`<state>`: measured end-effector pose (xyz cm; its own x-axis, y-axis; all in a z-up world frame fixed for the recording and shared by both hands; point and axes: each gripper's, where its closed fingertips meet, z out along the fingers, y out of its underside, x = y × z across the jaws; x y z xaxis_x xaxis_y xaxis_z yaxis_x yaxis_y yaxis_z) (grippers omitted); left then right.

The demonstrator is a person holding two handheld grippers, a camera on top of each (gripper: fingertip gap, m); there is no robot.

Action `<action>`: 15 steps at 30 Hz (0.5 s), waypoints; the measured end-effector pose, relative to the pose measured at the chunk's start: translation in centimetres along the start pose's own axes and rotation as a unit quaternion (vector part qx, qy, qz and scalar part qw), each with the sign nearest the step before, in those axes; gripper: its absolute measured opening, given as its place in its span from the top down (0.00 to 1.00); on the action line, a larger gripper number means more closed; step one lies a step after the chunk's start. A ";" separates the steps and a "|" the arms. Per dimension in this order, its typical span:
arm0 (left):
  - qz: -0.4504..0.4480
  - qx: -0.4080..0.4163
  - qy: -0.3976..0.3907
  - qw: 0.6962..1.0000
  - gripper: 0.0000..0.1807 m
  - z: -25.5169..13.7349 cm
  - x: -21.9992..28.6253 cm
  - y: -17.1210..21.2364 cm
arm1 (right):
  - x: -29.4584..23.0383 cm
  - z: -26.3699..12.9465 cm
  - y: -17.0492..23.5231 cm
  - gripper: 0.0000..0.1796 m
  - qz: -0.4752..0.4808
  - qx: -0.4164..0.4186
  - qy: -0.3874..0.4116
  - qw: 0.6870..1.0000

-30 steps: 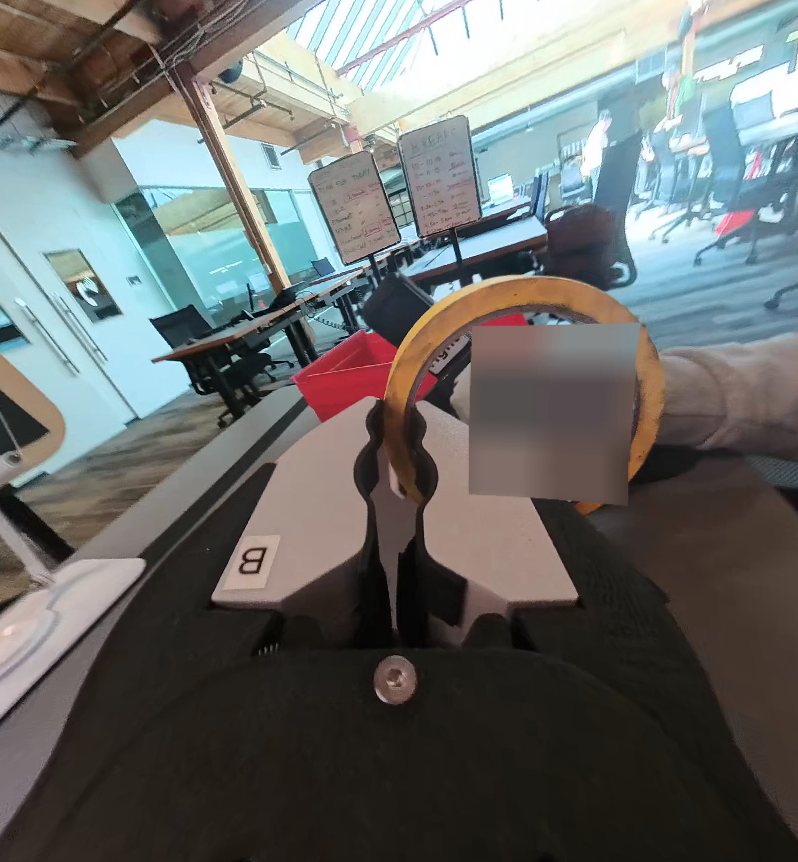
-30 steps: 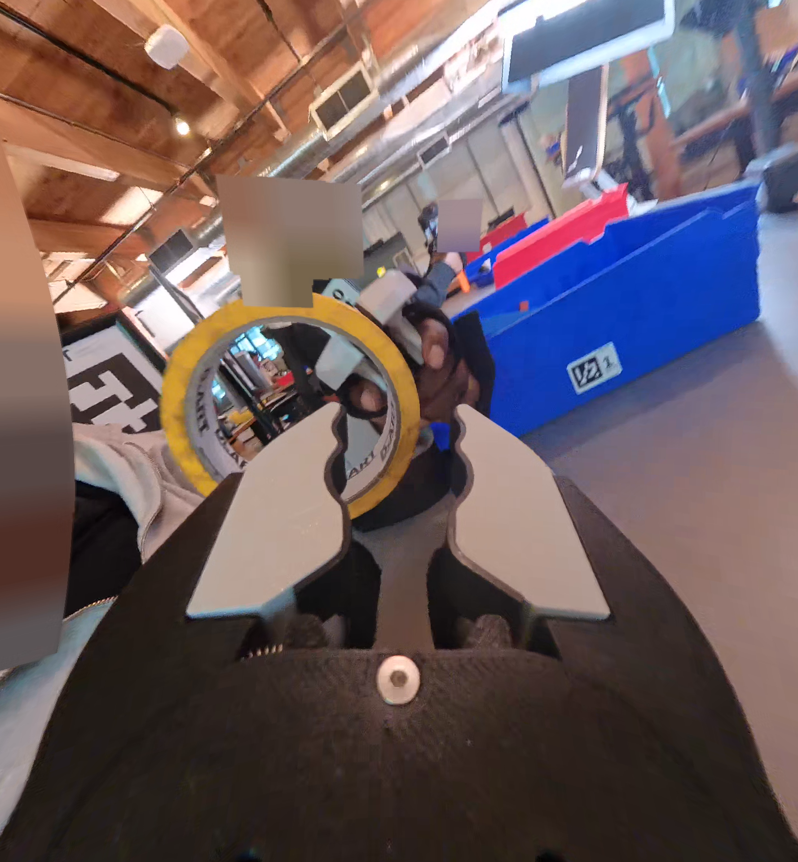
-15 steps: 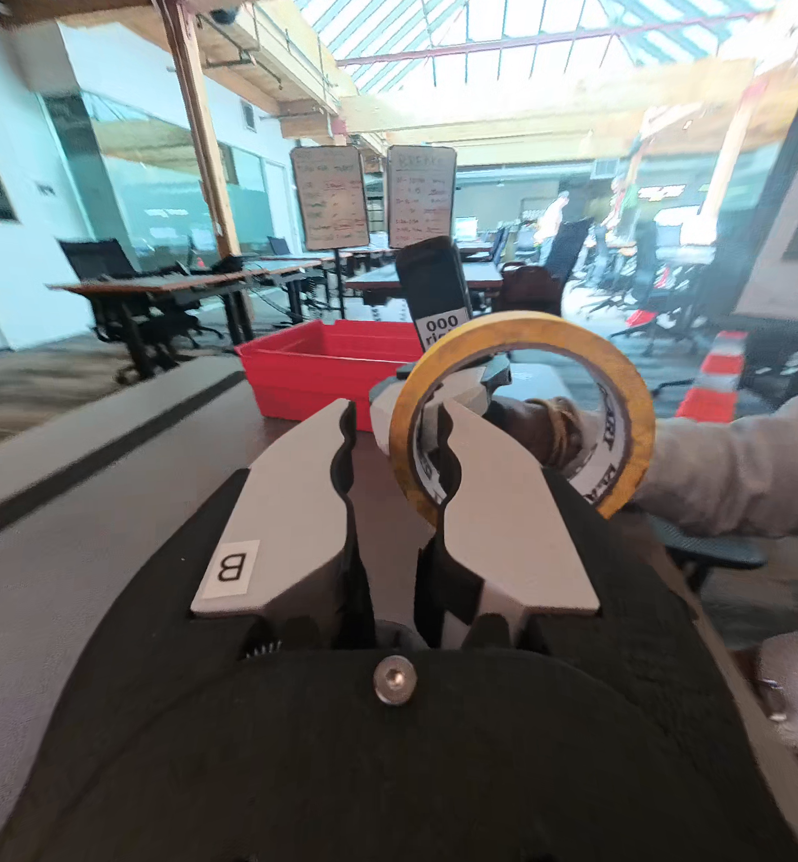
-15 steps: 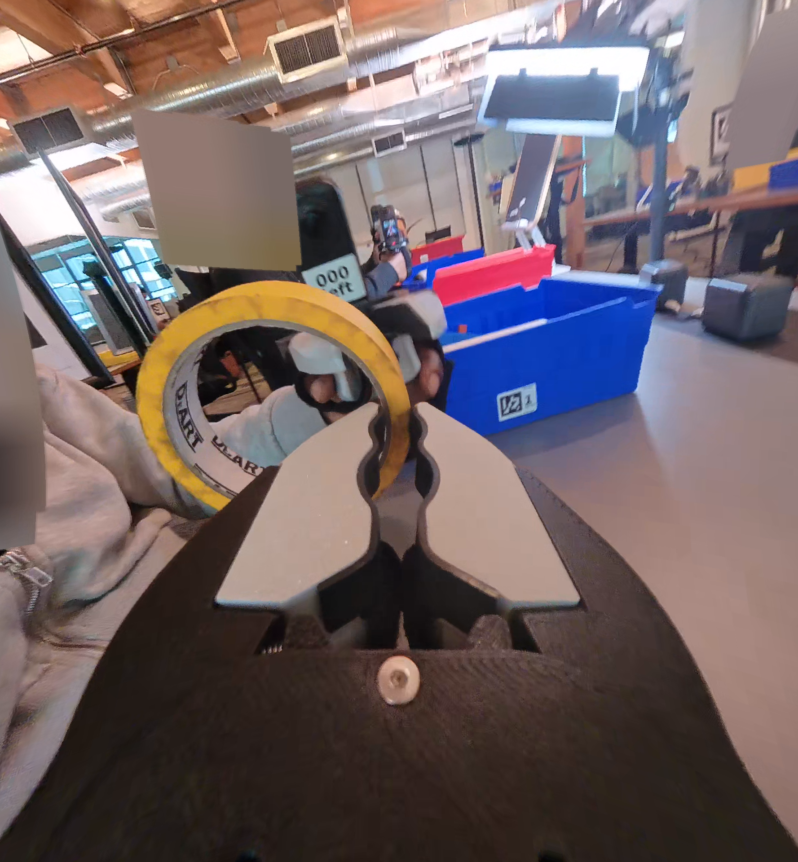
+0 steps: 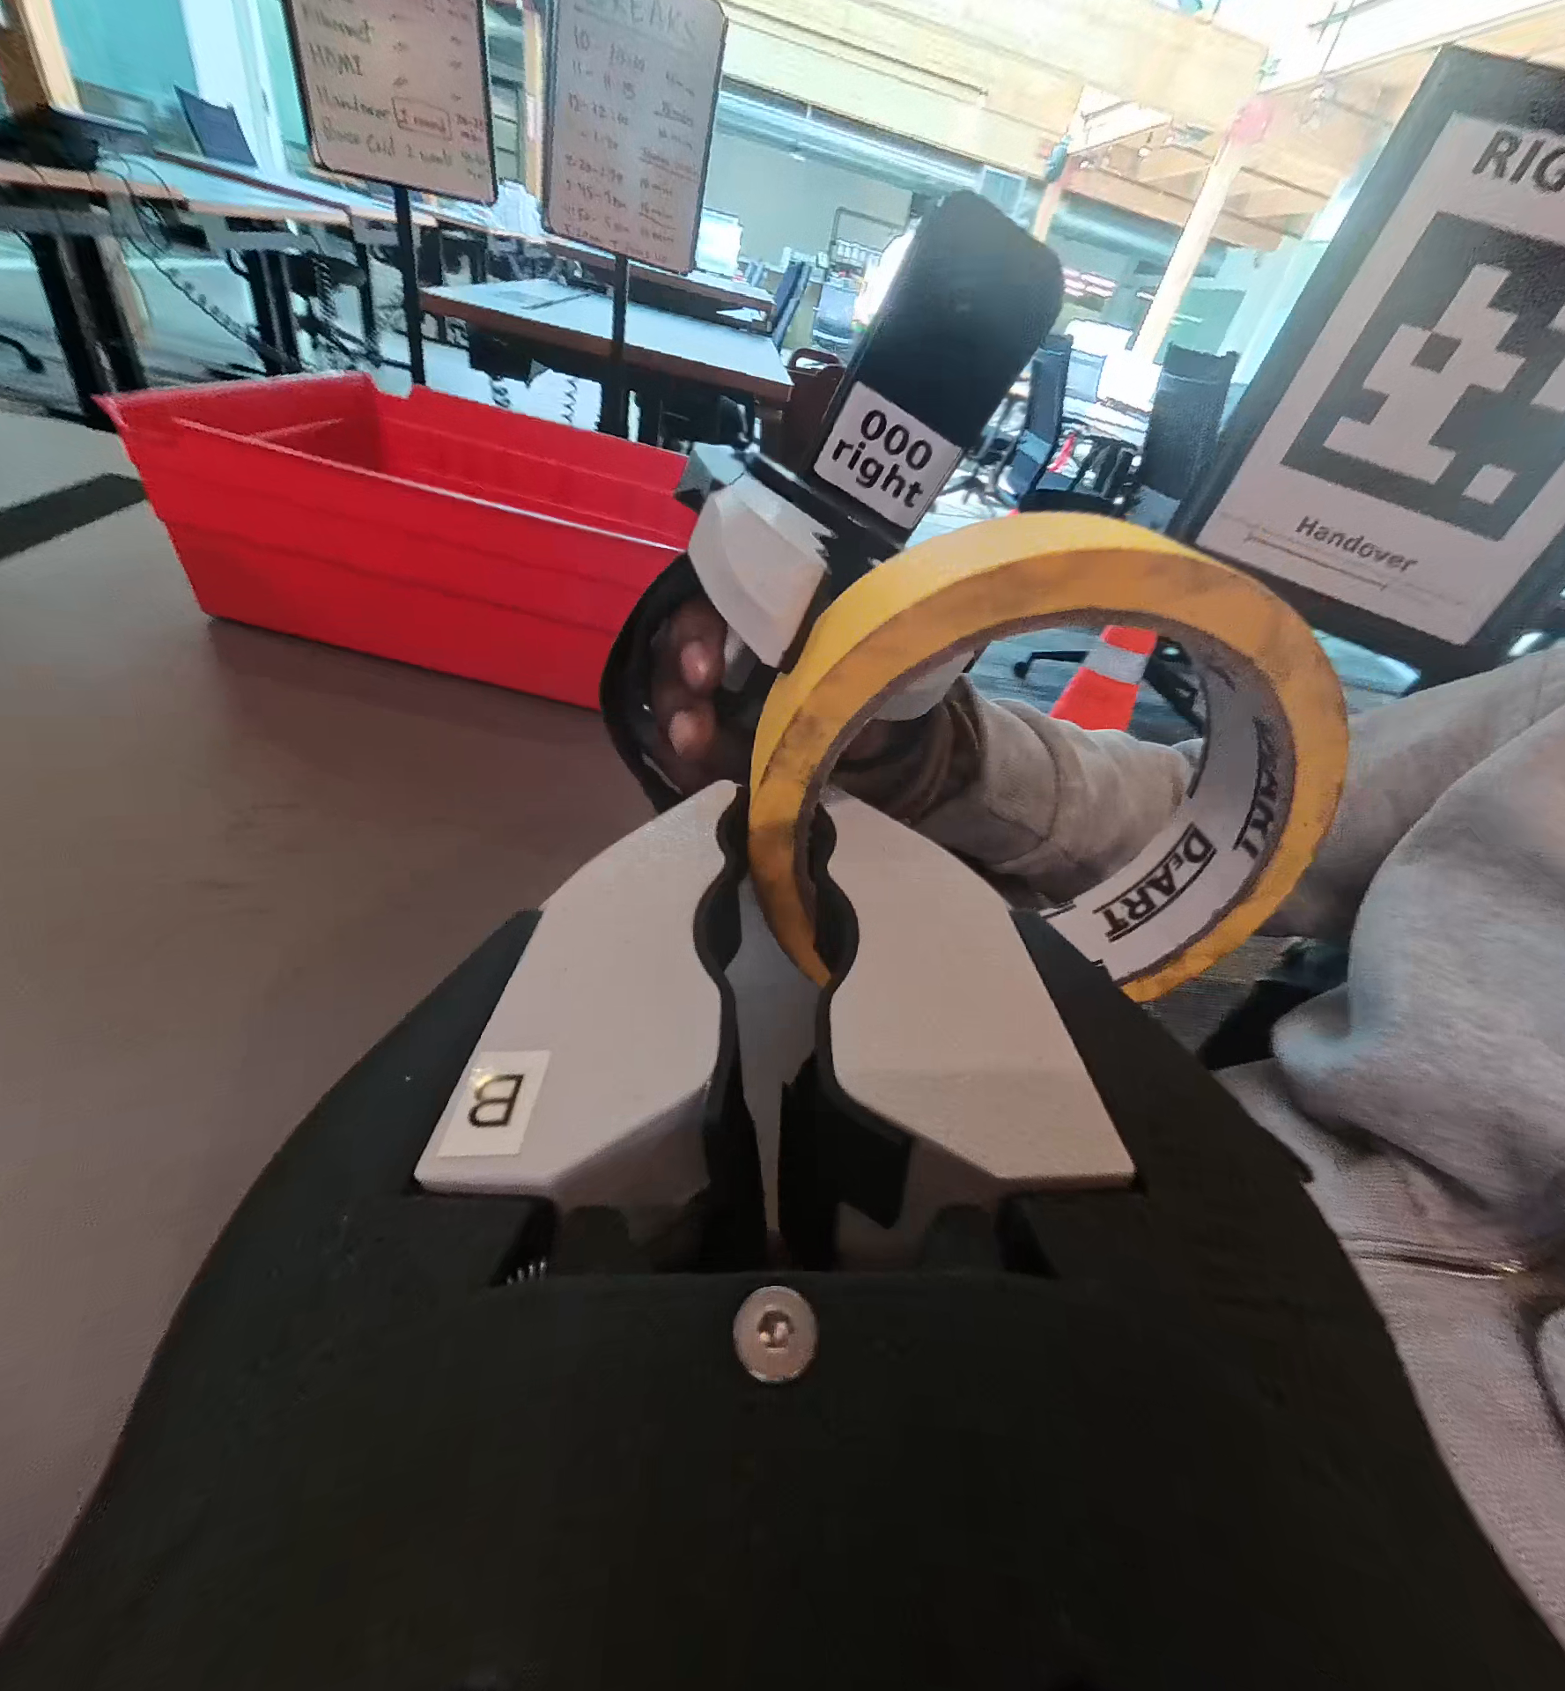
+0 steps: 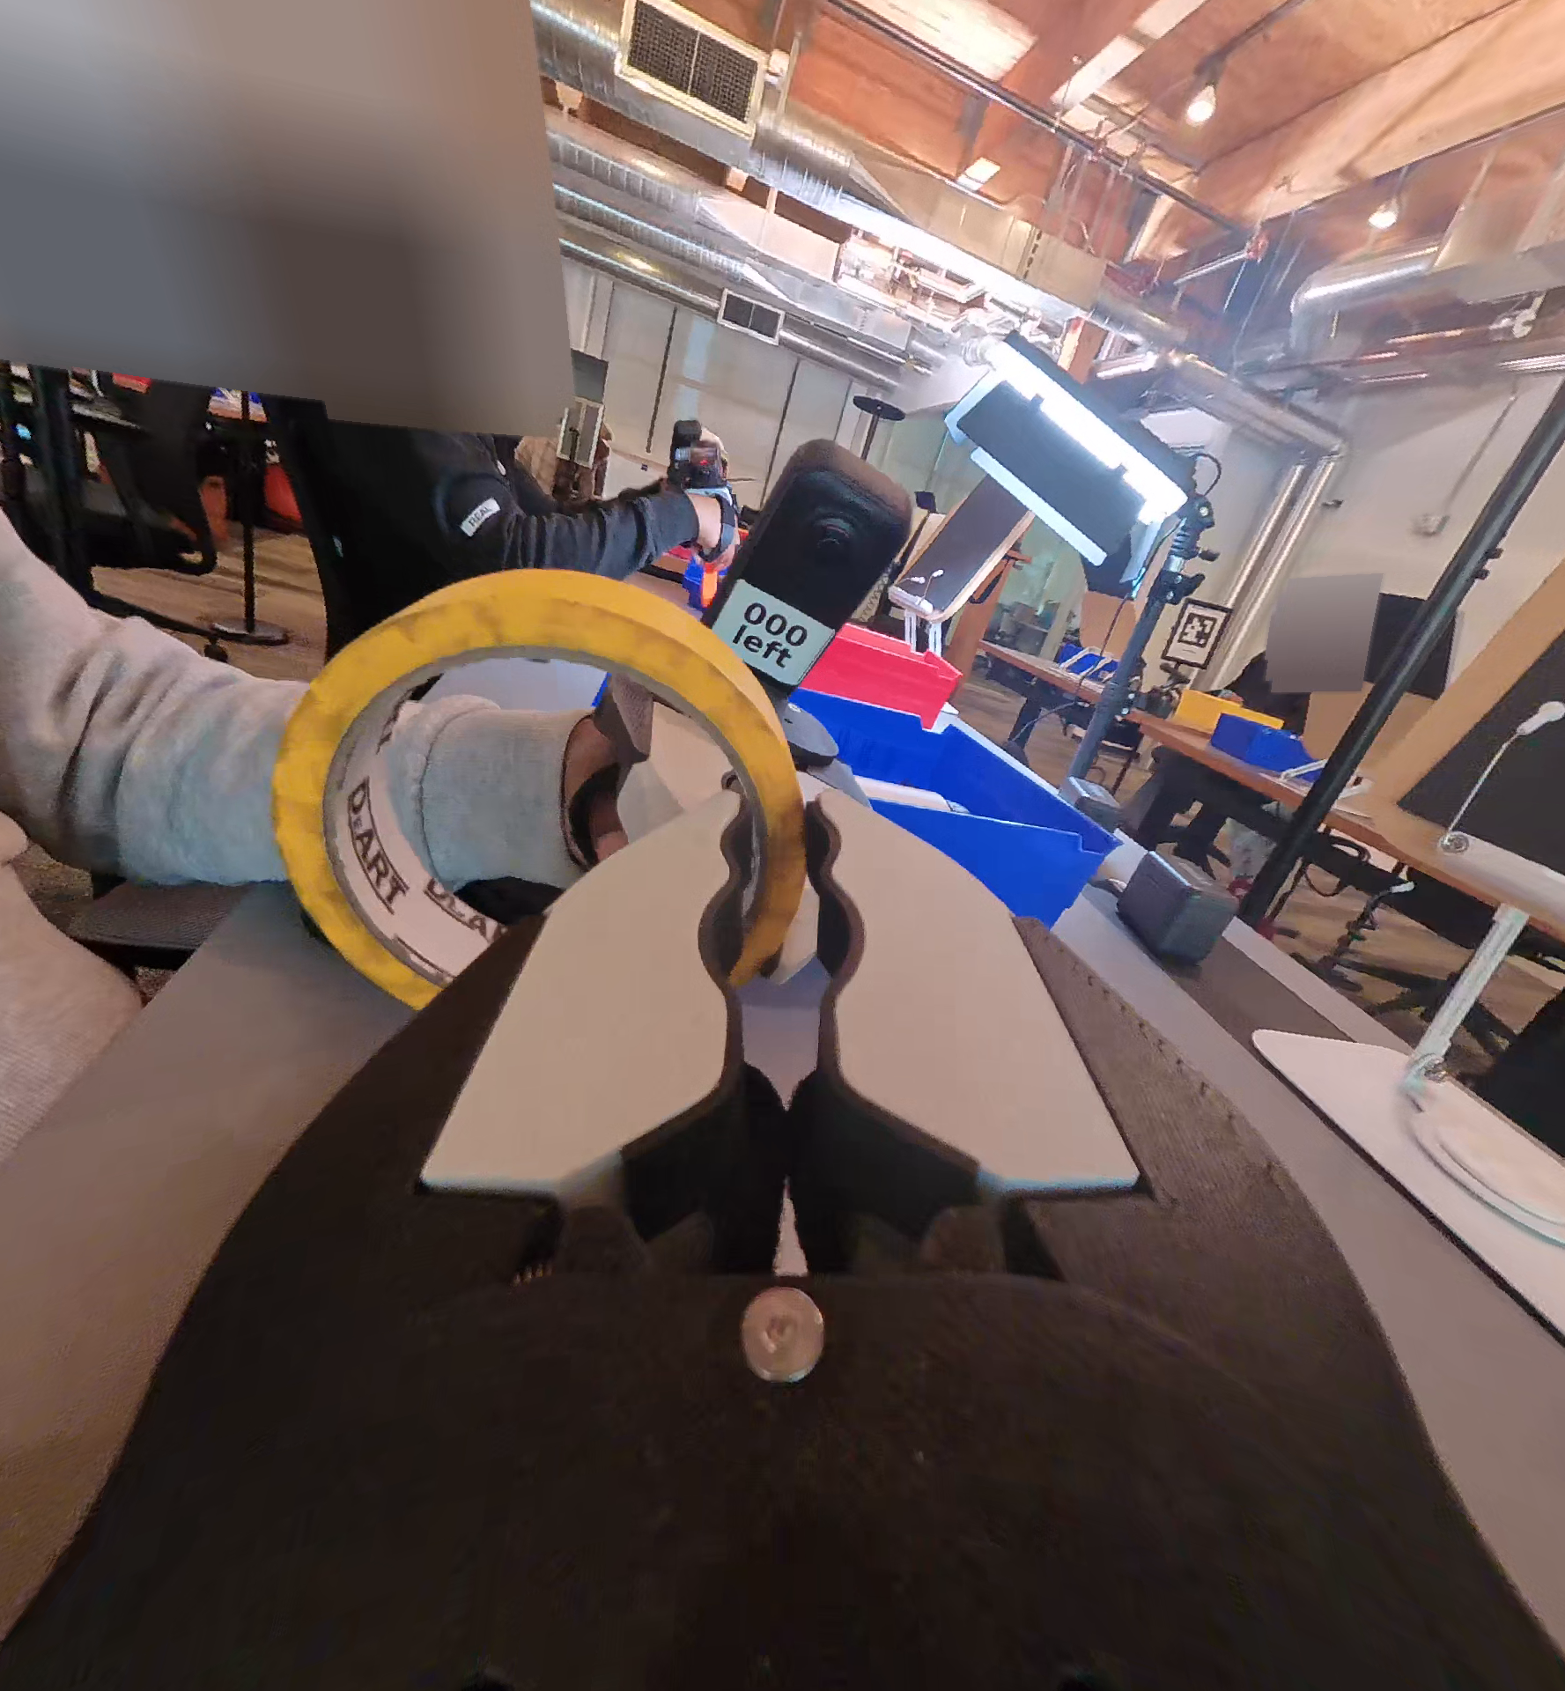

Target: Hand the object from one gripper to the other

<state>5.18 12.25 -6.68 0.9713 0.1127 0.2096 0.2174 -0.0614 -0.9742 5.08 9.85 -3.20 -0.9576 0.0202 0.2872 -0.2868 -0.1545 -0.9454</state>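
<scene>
While both point at each other, left gripper [image 5: 778, 878] and right gripper [image 6: 774, 878] pinch one tape roll [image 5: 1048, 750] — raised.

Both my views are bright and evenly lit. Daylight floods from the far windows [image 5: 897, 265], washed out to glare. A lamp panel [image 6: 1071, 462] glows far right. My near fingers [image 6: 605, 997] stay sharp; edges bend strongly; the far background softens slightly.
</scene>
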 end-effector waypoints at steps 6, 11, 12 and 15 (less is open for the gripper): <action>0.141 0.041 -0.086 0.985 0.94 -1.0 -1.0 -2.1 | 1.6 -0.2 0.1 0.74 0.184 0.034 -0.002 0.982; 0.276 0.057 -0.148 0.948 0.94 -1.9 -1.0 -3.6 | 0.5 0.6 3.6 0.72 0.383 -0.032 -0.067 0.921; 0.300 0.052 -0.155 0.940 0.94 -1.9 -0.9 -3.6 | -0.1 0.9 4.2 0.74 0.399 -0.050 -0.082 0.912; 0.341 0.040 -0.156 0.926 0.94 -1.4 -0.5 -3.2 | -1.2 1.1 4.7 0.87 0.411 -0.069 -0.113 0.902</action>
<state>4.17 10.98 -3.50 0.8019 0.3565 -0.4794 -0.4570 -0.1510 -0.8766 4.86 8.02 -7.83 -0.8228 -0.2486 -0.5111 0.5031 0.1000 -0.8584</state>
